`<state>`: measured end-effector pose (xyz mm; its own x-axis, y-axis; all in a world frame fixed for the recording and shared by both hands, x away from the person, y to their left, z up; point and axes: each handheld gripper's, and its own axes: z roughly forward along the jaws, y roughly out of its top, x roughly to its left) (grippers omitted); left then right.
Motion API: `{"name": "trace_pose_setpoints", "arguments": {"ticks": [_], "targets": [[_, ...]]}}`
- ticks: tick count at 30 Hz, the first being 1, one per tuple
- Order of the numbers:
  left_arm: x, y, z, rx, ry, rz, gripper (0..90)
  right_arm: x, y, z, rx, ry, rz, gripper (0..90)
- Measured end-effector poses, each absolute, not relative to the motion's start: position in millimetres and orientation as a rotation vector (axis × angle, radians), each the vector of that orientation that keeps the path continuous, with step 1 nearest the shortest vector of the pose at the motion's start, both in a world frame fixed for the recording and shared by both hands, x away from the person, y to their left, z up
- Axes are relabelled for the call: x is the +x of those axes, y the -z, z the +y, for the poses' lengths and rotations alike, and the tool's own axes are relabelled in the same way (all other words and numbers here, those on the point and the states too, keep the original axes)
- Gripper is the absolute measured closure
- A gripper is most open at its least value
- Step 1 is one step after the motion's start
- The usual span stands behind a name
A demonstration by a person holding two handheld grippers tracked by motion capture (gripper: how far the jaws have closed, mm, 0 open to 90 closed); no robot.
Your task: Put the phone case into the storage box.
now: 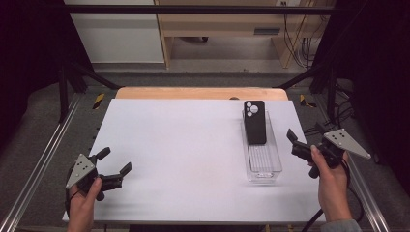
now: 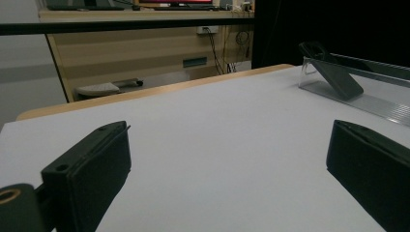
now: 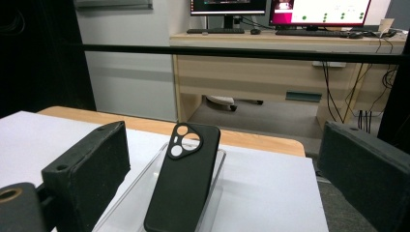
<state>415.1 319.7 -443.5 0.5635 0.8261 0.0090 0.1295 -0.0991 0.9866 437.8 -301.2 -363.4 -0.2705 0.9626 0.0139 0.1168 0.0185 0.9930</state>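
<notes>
Phone case [image 1: 255, 122], black, with 3 round holes and 1 more small one near its top end, sits in a clear plastic tray [image 1: 263, 169] on the right half of my white table [image 1: 183, 154]. It leans tilted: its lower end rests on the tray's floor and its upper end is propped against the tray's far short wall, so the holed end points up and away from me. The near part of the tray holds nothing else that I can see.

My right gripper [image 1: 302, 145] is at the table's right edge, just beside the tray's long side and apart from it, held in my right hand [image 1: 331, 179]. Its 2 jaws stand spread wide with nothing between them. From the right gripper view the case [image 3: 183, 179] stands between the jaws farther off, with the tray [image 3: 217, 169] under and behind it, and neither pad touches either one.

My left gripper [image 1: 113, 166] is at the near left corner of the table, well apart from the tray, in my left hand [image 1: 82, 208]. Its jaws are also spread wide and hold nothing. The left gripper view looks low across the bare table [image 2: 217, 135] toward the tray [image 2: 367, 96] at the far right, where the case [image 2: 333, 72] shows leaning on its slant.

Beyond the table, a wooden desk [image 3: 290, 67] carries 2 lit monitors [image 3: 270, 7].
</notes>
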Motion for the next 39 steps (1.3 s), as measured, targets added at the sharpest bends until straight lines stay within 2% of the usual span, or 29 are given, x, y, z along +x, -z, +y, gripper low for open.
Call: {"name": "trace_pose_setpoints", "arguments": {"ticks": [39], "targets": [[408.0, 443.4, 317.7, 1.584, -0.683, 0.815, 2.3, 420.6, 389.9, -309.5, 1.134, -1.353, 1.512, 4.7]]}}
